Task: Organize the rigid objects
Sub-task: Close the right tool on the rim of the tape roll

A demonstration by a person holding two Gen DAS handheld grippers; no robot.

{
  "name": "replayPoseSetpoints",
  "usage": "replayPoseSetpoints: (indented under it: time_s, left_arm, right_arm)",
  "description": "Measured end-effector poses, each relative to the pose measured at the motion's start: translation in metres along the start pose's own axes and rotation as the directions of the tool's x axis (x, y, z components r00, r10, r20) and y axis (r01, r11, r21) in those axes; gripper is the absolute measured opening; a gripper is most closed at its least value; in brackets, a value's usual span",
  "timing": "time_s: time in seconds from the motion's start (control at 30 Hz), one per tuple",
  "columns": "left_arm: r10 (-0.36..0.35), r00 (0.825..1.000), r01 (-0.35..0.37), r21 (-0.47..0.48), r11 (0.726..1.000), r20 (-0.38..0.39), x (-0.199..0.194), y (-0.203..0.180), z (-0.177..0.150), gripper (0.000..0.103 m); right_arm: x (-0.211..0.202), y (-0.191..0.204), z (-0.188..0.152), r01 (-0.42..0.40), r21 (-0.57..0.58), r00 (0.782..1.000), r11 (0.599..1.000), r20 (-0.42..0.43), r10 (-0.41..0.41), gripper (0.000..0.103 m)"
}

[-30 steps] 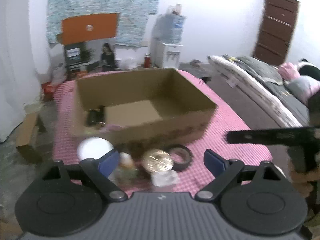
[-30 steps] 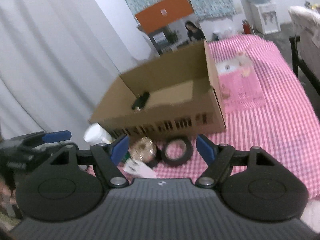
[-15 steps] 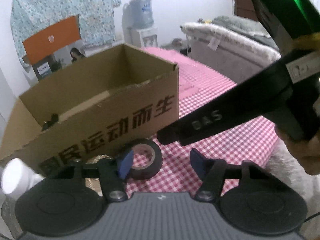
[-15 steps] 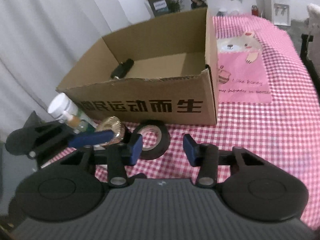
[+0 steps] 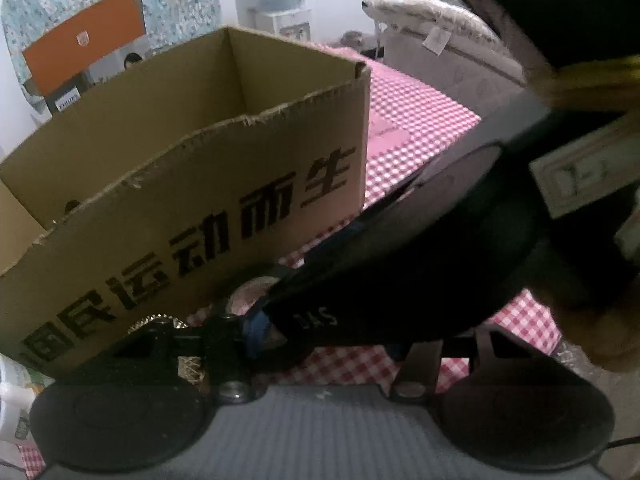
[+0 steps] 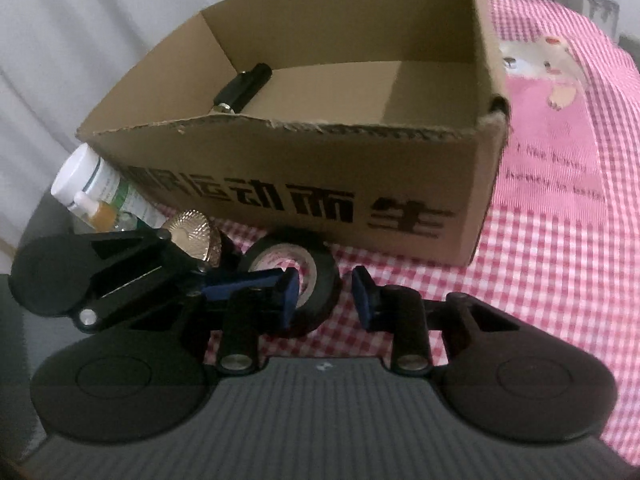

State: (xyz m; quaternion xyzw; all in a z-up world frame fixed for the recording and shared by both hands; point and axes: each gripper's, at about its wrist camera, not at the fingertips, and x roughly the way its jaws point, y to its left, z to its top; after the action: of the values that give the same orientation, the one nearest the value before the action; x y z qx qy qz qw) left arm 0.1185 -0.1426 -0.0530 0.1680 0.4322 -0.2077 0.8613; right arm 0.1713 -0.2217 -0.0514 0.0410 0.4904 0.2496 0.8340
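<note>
A black tape roll (image 6: 320,276) lies on the pink checked cloth in front of the cardboard box (image 6: 320,168). My right gripper (image 6: 325,296) is closing: its left pad is in the roll's hole, its right pad stands just clear of the outside, and the roll's wall is between them. A blue finger (image 6: 240,283) of my left gripper reaches the roll from the left. In the left wrist view the left gripper (image 5: 328,338) is closing. The right gripper's black body (image 5: 400,272) covers its right pad. The roll (image 5: 256,288) shows only partly. A black cylinder (image 6: 242,88) lies in the box.
A gold ridged round object (image 6: 196,232), a white bottle (image 6: 92,184) and a small orange dropper bottle (image 6: 100,212) lie left of the roll, against the box front. A pink cartoon mat (image 6: 552,120) lies right of the box. A bed (image 5: 440,40) stands beyond the table.
Both grippers came down and in toward the tape roll and narrowed their jaws. The right gripper now straddles the roll's wall and crosses close over the left wrist view.
</note>
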Motion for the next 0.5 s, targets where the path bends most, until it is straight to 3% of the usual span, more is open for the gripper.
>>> replayPoseSetpoints:
  time_s: [0.17,0.5]
  left_arm:
    - [-0.039,0.999,0.039,-0.024,0.999,-0.023,0.004,-0.001,0.003,0.057]
    - [-0.122,0.992,0.124,0.047,0.991,-0.036,-0.001,-0.038,0.0,0.057]
  right_arm:
    - [-0.001,-0.001,-0.003,0.008,-0.021,1.0,1.0,0.001,-0.008,0.027]
    - [-0.033,-0.02,-0.04,0.06,0.048,0.997,0.997,0.035,-0.062,0.027]
